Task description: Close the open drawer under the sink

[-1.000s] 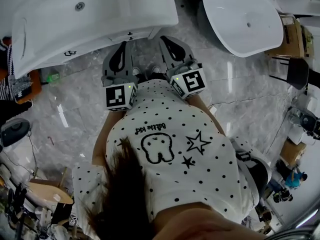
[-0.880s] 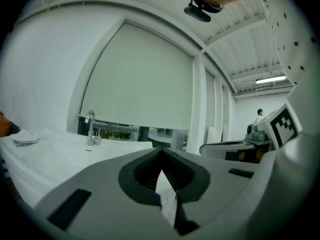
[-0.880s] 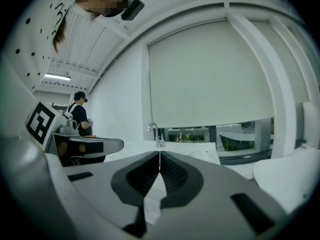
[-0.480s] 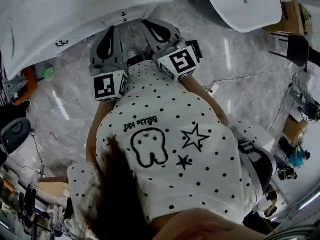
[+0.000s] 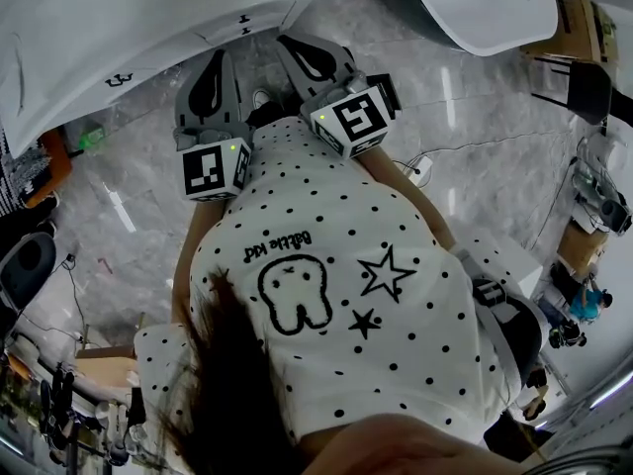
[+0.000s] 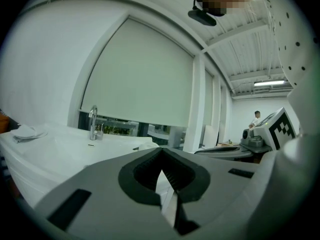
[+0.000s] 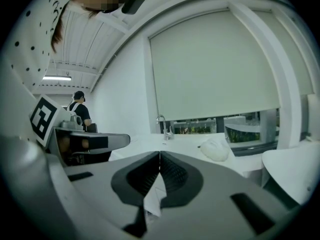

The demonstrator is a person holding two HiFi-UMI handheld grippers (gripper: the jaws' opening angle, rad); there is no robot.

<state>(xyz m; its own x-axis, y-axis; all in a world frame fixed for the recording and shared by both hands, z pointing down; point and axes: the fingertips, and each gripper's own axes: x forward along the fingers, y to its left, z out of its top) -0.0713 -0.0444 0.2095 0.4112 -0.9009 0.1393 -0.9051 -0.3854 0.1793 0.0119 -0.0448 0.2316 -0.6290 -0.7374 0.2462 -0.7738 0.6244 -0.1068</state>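
Shirt [image 5: 326,295], white with dots, fills the near part of the head view, since the person bends forward over both tools. Just past it sit 2 marker cubes, the left cube [image 5: 213,169] and the right cube [image 5: 351,120], 1 on each tool.

The left gripper [image 5: 214,67] and the right gripper [image 5: 302,52] lie side by side, close but not touching, both aimed at the near edge of the sink [image 5: 148,18]. Each gripper's own view shows its jaws drawn together at the tips with nothing between them, only pale floor glimpsed through the gap behind. Held closed and paired like this, they likely serve as 2 blunt pushers for a flat front, not as clamps.

The drawer shows in no view. Judging by the task, it lies below the sink's overhang, hidden by the basin from above and sitting too low for either gripper view, which look across the sink top.

Farther on, the left gripper view shows 1 faucet [image 6: 93,121] on the sink's far side. A 2nd basin [image 5: 485,3] stands to the right across the marble floor [image 5: 475,146], well apart from the sink. That makes 2 basins in all.
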